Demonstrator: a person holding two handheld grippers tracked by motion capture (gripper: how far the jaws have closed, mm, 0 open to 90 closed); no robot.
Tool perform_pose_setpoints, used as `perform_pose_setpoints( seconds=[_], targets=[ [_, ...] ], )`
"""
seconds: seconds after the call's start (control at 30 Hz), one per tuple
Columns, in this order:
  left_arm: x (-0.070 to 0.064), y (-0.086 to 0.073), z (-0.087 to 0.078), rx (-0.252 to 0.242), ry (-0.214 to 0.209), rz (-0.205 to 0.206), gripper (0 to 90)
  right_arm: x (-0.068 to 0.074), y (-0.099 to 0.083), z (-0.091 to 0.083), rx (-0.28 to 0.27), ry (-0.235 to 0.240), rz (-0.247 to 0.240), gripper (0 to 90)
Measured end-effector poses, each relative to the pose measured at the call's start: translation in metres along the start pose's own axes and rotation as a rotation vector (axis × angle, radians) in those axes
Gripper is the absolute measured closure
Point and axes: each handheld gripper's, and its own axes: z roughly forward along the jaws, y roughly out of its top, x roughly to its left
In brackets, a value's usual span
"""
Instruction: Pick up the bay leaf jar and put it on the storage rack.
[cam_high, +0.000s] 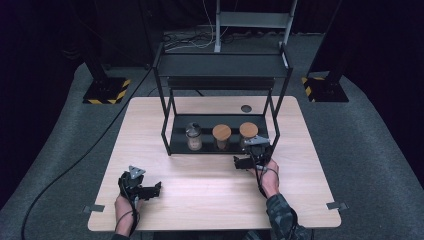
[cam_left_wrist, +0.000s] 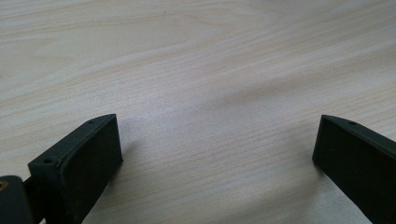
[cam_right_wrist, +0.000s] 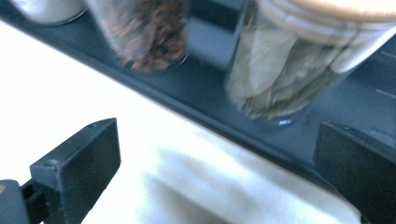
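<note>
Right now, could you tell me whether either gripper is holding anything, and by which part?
Nothing is held. The left gripper is open over bare table; the right gripper is open in front of the leaf jar, not touching it.

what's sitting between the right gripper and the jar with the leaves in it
Nothing stands between them. In the right gripper view, the open right gripper faces the leaf jar across bare table and the rack's black front rim.

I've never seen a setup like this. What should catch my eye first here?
Probably the black two-tier rack at the far middle of the wooden table, with three jars in a row on its lower shelf. The right gripper is open right in front of the jar of pale leaves. The left gripper rests open over bare wood at the near left.
</note>
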Motion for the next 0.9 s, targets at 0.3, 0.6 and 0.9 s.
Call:
perform_pose_setpoints(
  seconds=[0.3, 0.6, 0.9],
  targets=[
    [0.0, 0.0, 0.0, 0.0, 0.0, 0.0, 0.8, 0.001, -0.035, -0.022, 0.008, -0.003, 0.014, 0.0],
    [0.0, 0.0, 0.0, 0.0, 0.0, 0.0, 0.8, -0.009, -0.077, -0.037, 0.023, -0.004, 0.067, 0.0],
    [0.0, 0.0, 0.0, 0.0, 0.0, -0.001, 0.8, -0.015, -0.089, -0.045, 0.042, 0.005, 0.075, 0.0]
  ],
)
